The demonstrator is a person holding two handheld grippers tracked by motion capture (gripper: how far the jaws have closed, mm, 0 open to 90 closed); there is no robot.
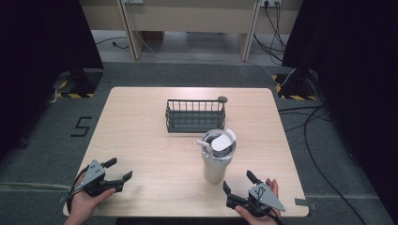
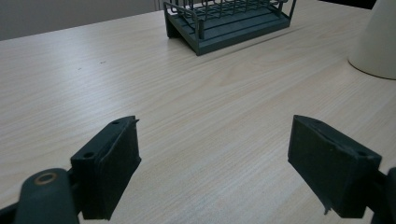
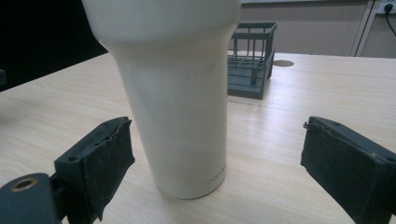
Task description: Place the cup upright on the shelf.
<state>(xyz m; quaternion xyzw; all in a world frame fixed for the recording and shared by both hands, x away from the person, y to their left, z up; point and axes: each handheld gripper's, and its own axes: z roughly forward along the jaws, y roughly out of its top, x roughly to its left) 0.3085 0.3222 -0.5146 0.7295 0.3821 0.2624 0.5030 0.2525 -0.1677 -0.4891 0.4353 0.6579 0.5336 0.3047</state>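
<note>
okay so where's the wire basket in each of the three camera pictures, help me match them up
High view: the wire basket sits mid-table, beyond the tumbler.
Left gripper view: top centre, far across the bare wood, its top cut off by the picture's edge.
Right gripper view: upper right of centre, partly behind the tumbler.
Shared landmark: the cream tumbler, at the right edge of the left gripper view and large up close in the right gripper view.

You are looking down from above; both gripper cameras are skimming the table [image 1: 150,154], sharing the rack [image 2: 224,21].
</note>
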